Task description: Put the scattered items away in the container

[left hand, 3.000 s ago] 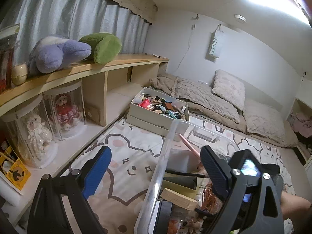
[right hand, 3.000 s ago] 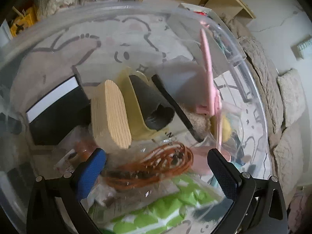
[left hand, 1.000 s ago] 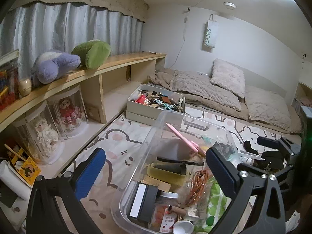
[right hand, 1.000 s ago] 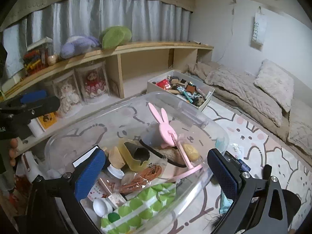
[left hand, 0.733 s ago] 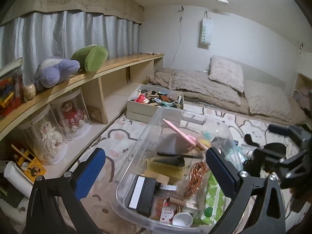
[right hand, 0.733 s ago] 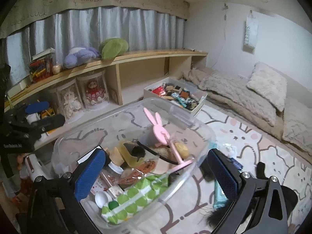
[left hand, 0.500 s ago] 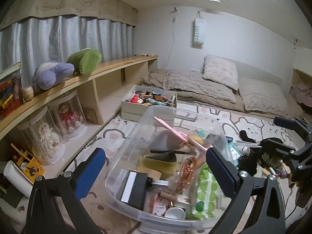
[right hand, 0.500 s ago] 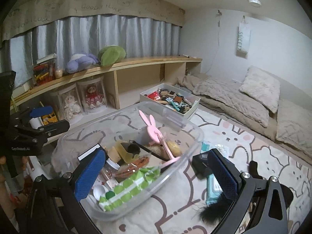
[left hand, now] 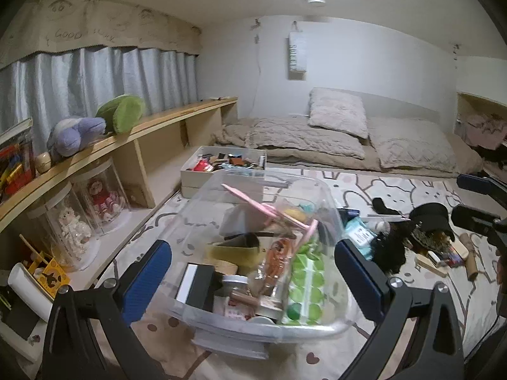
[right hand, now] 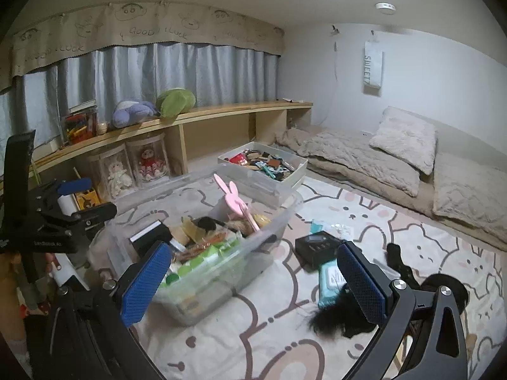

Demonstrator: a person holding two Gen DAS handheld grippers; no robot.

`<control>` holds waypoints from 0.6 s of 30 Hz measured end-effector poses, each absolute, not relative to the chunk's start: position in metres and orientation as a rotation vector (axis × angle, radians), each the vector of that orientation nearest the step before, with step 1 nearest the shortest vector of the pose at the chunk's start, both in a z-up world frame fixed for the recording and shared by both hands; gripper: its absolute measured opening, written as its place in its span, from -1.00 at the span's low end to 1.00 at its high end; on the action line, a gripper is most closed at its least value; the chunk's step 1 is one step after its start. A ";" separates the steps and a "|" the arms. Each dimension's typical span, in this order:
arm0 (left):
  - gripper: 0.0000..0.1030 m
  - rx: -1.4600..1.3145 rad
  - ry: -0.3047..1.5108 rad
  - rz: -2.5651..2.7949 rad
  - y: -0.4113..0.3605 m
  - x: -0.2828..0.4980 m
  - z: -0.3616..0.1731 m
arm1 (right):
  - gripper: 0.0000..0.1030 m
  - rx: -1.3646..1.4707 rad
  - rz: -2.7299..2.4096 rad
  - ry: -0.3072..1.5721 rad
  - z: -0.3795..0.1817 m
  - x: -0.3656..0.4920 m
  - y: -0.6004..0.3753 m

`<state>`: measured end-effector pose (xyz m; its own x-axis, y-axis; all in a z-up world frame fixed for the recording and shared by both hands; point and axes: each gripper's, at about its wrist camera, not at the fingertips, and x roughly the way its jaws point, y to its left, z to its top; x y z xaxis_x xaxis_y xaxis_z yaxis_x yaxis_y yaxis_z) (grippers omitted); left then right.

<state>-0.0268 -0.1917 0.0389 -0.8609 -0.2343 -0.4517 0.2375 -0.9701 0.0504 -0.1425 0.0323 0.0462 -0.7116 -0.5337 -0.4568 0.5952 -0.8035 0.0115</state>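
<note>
Both grippers pulled back from clear bin point(left hand: 329, 196) — left gripper point(left hand: 253, 272), right gripper point(right hand: 253, 280) wide, empty

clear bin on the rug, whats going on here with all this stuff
A person holds a gripper in each hand over a bunny-print rug. Both the left gripper and the right gripper are open and empty. The clear bin already holds a pink bunny fan, an orange cord and other bits. A black box, a teal packet and a black furry thing still lie on the rug beside it.
</note>
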 end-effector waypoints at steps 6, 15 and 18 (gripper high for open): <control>1.00 0.677 -0.035 -2.852 -0.169 -0.016 0.031 | 1.00 0.607 -2.444 0.157 0.027 -0.130 0.054; 1.00 0.697 -0.114 -2.906 -0.137 0.000 0.012 | 1.00 0.606 -2.460 0.143 0.005 -0.110 0.077; 1.00 0.701 -0.129 -2.922 -0.129 0.005 0.006 | 1.00 0.601 -2.465 0.145 -0.002 -0.103 0.081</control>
